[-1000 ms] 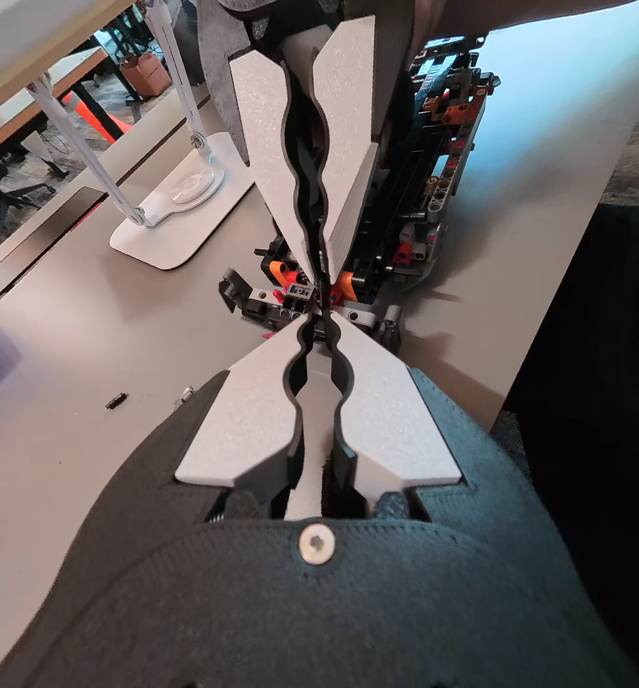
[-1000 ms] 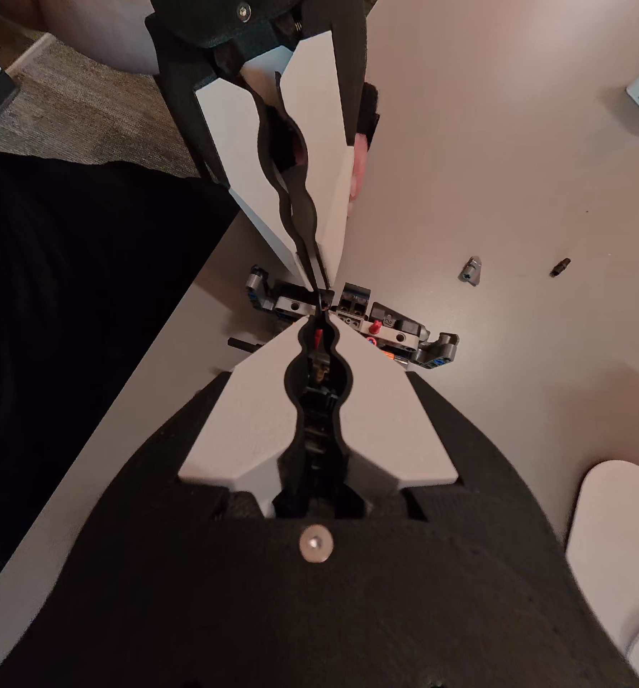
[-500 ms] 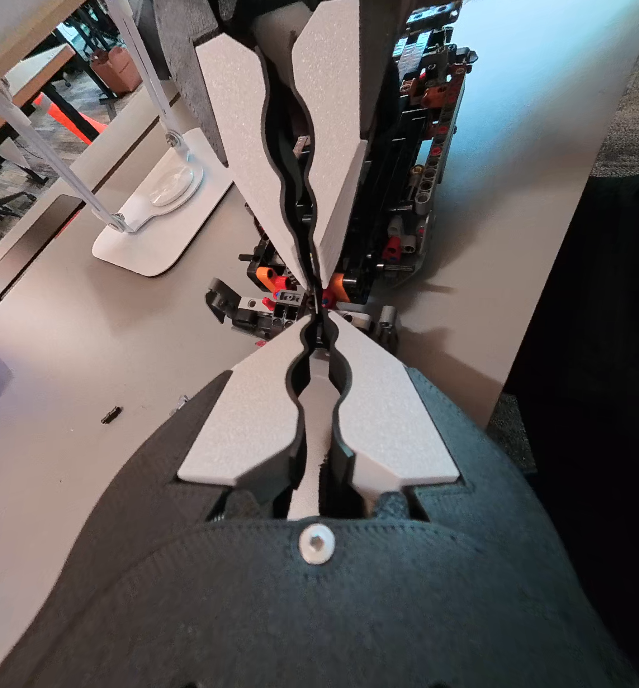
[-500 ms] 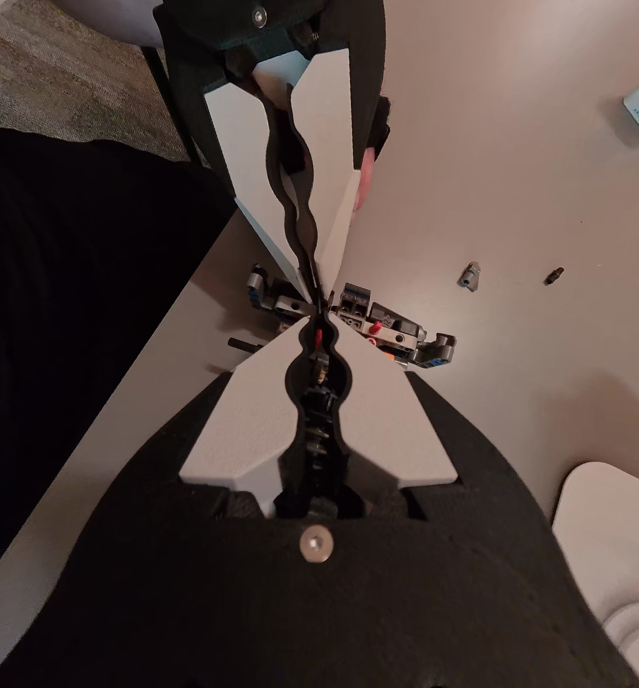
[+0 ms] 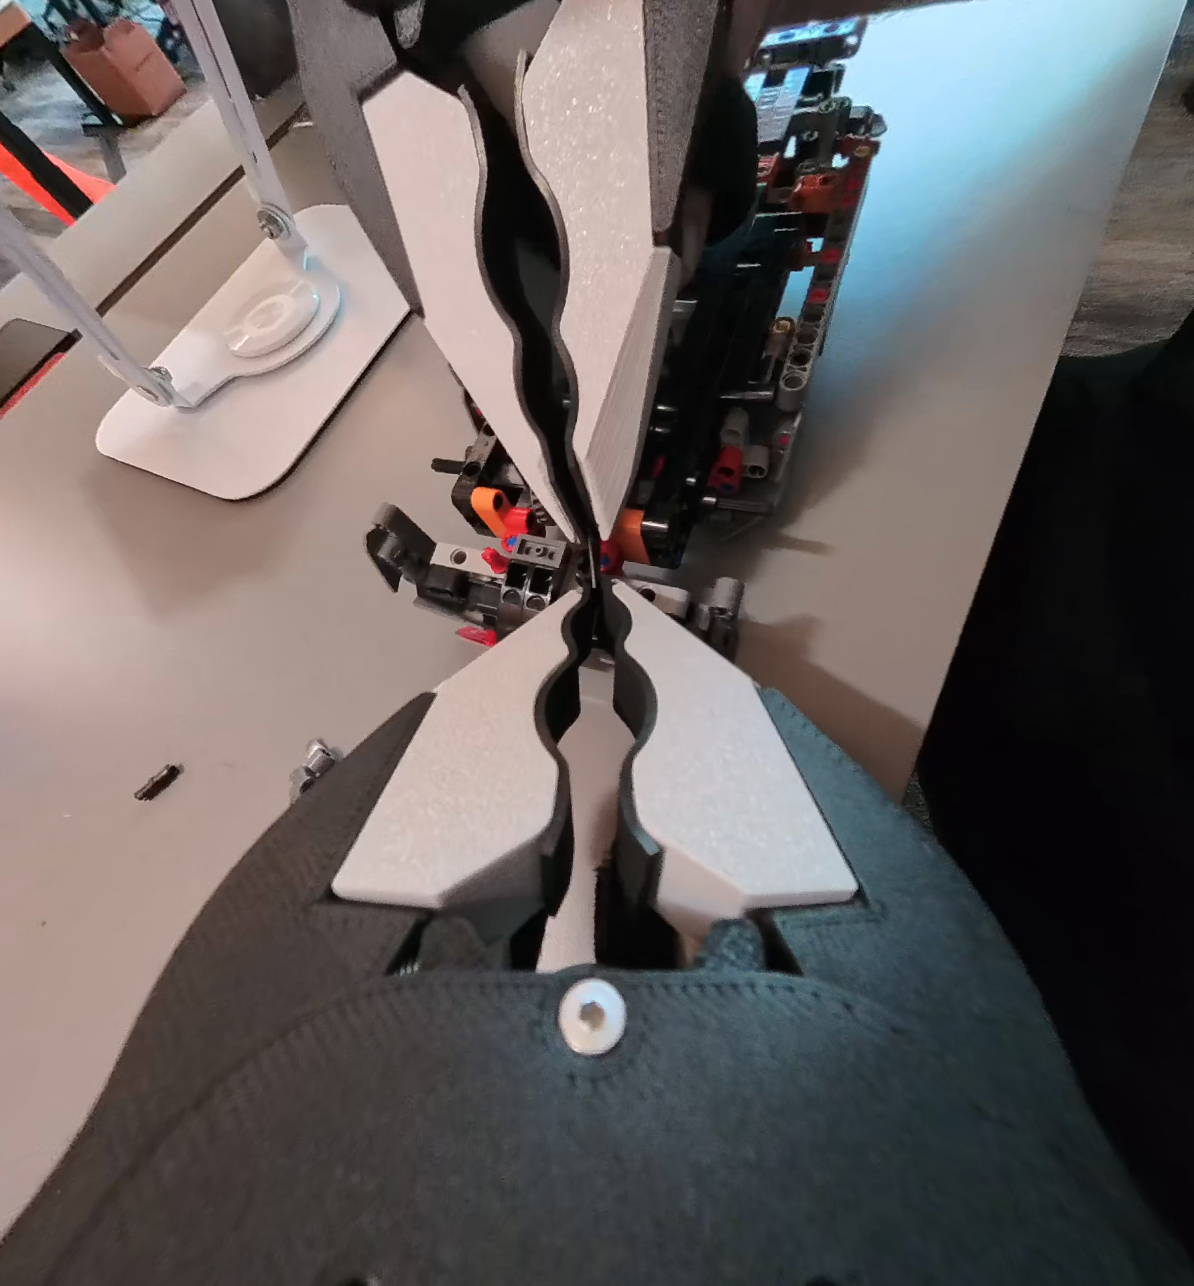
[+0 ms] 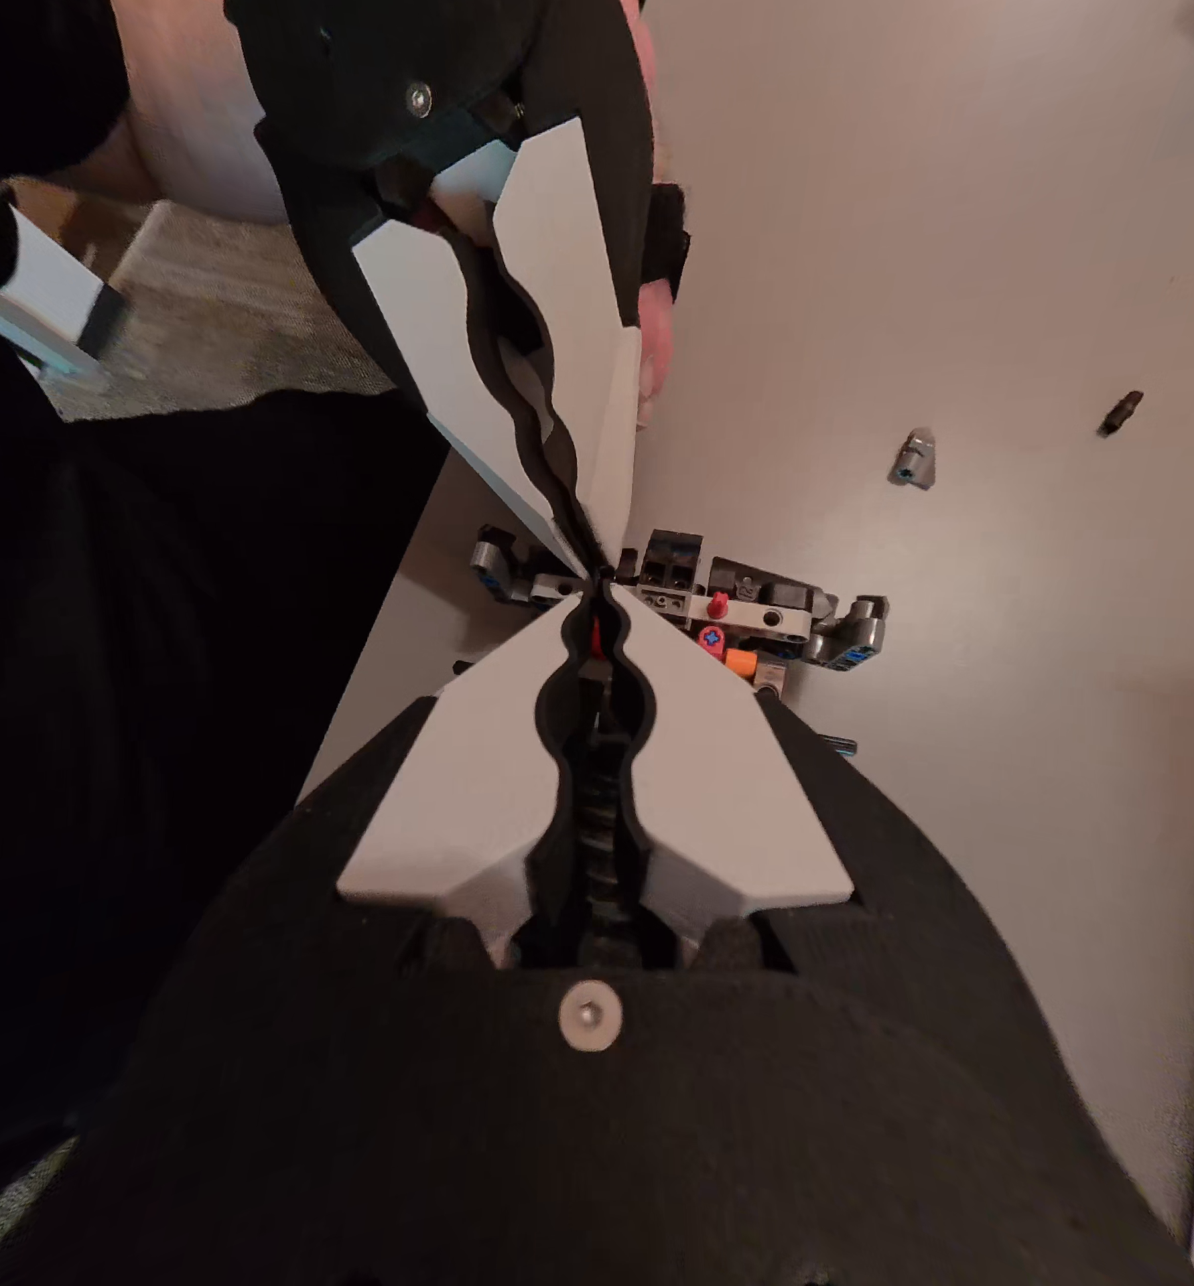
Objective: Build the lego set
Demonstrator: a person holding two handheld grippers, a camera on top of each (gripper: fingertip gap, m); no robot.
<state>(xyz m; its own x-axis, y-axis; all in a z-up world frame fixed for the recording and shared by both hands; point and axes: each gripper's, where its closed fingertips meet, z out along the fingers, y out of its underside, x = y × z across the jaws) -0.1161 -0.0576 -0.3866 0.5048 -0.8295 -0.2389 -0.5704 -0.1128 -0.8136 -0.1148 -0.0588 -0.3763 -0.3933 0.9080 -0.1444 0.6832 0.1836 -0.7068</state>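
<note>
Pin [image 5: 158,781] and connector [image 6: 914,459] loose beside lego assembly [image 5: 511,564]; lamp base [image 5: 246,369] behind.

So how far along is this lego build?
A long black model already stands assembled on the table. Right now both grippers, left and right, meet tip to tip, shut at its front end; what they pinch is hidden. A grey piece and a black pin lie loose.

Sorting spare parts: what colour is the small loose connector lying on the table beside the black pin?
Light grey connector, seen best in the right wrist view.
</note>
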